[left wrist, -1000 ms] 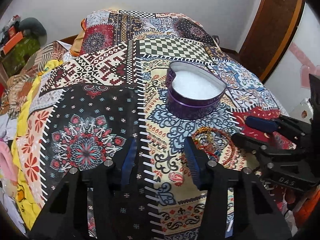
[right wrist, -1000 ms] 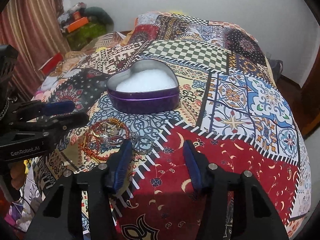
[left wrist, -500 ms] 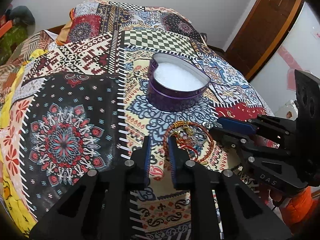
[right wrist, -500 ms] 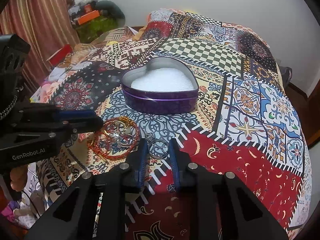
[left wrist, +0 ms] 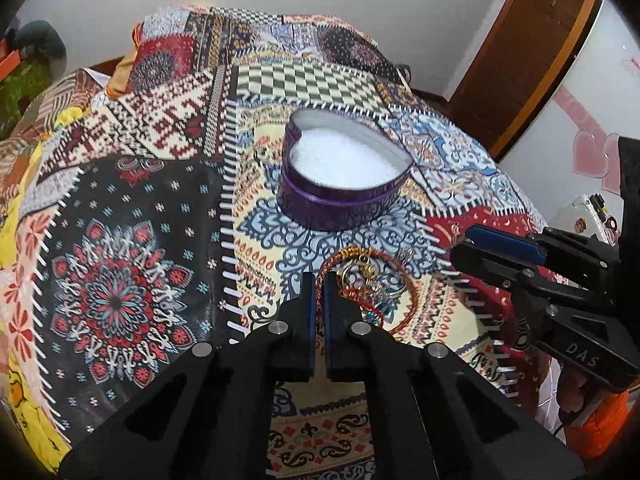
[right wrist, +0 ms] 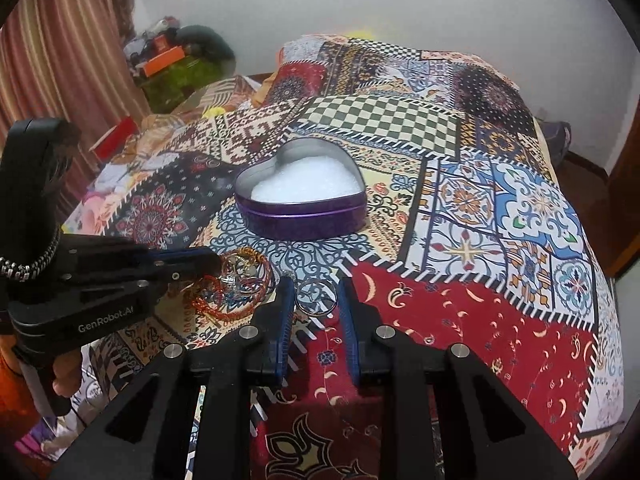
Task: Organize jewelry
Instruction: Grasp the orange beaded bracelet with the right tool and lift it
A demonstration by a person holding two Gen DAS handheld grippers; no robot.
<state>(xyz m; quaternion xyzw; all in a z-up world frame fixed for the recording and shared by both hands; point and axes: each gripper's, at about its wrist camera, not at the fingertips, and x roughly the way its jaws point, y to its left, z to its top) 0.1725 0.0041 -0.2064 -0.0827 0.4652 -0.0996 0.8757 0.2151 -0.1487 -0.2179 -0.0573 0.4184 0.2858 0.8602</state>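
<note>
On the patchwork bedspread [left wrist: 168, 216], my left gripper [left wrist: 319, 280] nearly pinches a bangle [left wrist: 370, 292] at lower centre; my right gripper [right wrist: 314, 292] narrowly brackets silver rings [right wrist: 317, 297].

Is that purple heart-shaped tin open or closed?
Open. The heart-shaped tin has no lid on it, and its white padding shows inside. No jewelry lies in it yet.

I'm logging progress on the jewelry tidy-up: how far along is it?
Nothing looks stowed: the heart tin shows only white padding. In hand: the left gripper has nearly shut on the red bangle at the edge of the jewelry pile; the right gripper straddles the silver rings, jaws apart. Left: lifting every piece into the tin.
</note>
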